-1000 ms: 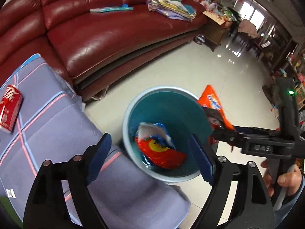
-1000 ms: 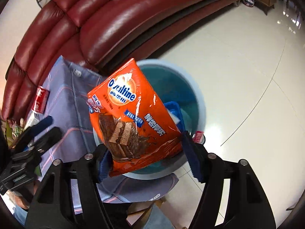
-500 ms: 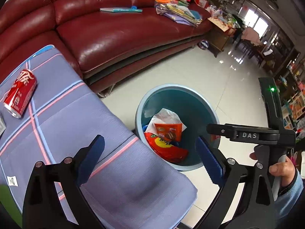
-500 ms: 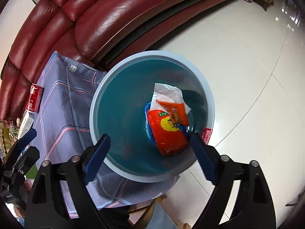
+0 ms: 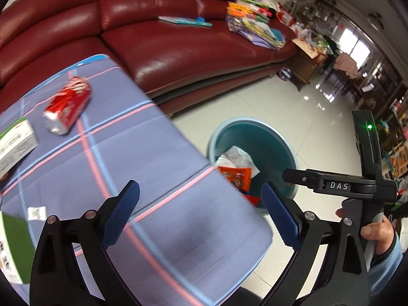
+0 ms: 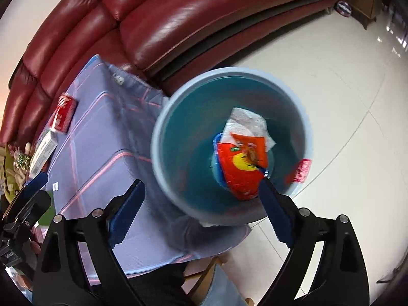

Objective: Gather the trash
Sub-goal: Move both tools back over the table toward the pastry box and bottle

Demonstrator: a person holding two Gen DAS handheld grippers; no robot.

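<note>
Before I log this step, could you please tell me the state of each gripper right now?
Left gripper: open, holding nothing.
Right gripper: open, holding nothing.

R tool (image 6: 200,205) open, empty, above bin (image 6: 163,137) w/ wrappers (image 6: 241,168) inside.

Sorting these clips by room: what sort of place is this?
Likely a home living room: a dark red leather sofa, glossy white tiled floor, and a round blue plastic waste bin beside a cloth-covered table.
</note>
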